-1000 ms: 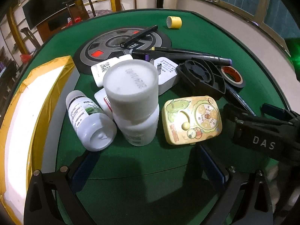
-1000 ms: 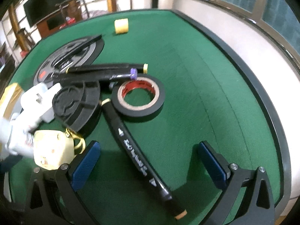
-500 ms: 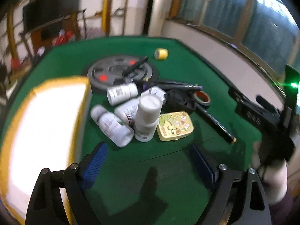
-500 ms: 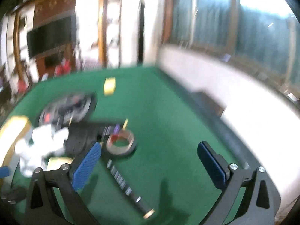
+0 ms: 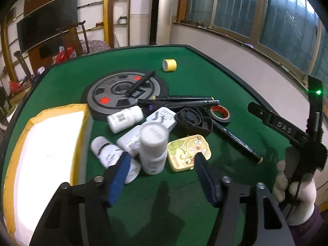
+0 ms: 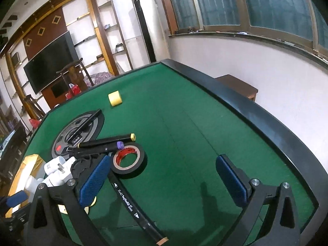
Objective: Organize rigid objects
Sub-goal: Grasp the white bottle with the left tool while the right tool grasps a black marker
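Observation:
A pile lies on the green table [image 5: 205, 78]: an upright white bottle [image 5: 153, 146], other white bottles lying down [image 5: 125, 119], a yellow tin [image 5: 189, 152], a white charger [image 5: 163, 117], a black fan [image 5: 193, 121], black tape [image 5: 220, 113] and black markers [image 5: 235, 137]. My left gripper [image 5: 163, 182] is open and empty, raised near the upright bottle. My right gripper [image 6: 164, 181] is open and empty above the tape [image 6: 128, 160] and a marker [image 6: 131, 203].
A white tray with a yellow rim [image 5: 43, 155] sits at the left. A grey weight plate [image 5: 123, 92] carries a black pen [image 5: 140, 83]. A yellow tape roll [image 5: 169, 65] lies at the back. The table's black edge [image 6: 256, 119] runs along the right.
Both grippers have lifted and pulled back from the pile, so more of the room shows. The left gripper's jaws have narrowed a little. The objects have not moved.

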The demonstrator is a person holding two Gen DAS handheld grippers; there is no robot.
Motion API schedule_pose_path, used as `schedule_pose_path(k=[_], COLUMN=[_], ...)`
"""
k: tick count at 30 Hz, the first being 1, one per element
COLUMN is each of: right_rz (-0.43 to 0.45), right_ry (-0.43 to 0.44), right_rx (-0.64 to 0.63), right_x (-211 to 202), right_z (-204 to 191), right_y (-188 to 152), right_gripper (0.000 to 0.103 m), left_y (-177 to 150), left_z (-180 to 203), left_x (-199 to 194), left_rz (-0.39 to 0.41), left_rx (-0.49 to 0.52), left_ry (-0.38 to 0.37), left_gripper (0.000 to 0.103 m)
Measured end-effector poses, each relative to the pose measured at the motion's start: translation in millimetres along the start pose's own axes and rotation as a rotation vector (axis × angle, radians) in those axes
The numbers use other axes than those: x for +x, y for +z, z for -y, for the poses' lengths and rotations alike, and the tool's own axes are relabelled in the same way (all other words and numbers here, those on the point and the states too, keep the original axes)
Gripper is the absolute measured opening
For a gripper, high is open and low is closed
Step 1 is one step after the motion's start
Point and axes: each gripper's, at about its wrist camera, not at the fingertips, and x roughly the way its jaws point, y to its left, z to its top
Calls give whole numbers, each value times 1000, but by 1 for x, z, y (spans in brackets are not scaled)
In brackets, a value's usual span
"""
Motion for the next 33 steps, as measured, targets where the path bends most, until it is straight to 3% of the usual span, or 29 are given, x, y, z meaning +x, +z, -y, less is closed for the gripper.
schedule_pose_path(k=[11, 14, 26, 28, 29, 33], right_rz=[-10, -17, -45, -49, -50, -52], right_ry=[5, 3, 1, 0, 0, -3], right_rx=[-2, -2, -1, 0, 0, 2], right_x=[2, 3, 13, 14, 15, 16], right_z=[-4, -5, -7, -7, -7, -7], right_y=[-3, -4, -5, -5, -5, -5], right_gripper=[103, 103, 103, 103, 103, 103], left_y=[10, 12, 12, 12, 12, 11], left_z=[1, -4, -14, -16, -16, -25], left_x=[19, 23, 27, 25, 24, 16], left_rz=[35, 33, 63, 65, 61, 49], left_rx=[-22, -42, -84, -89, -93, -158], left_ry=[28, 28, 65, 51, 41, -23], left_gripper=[64, 57, 57, 48, 35, 35])
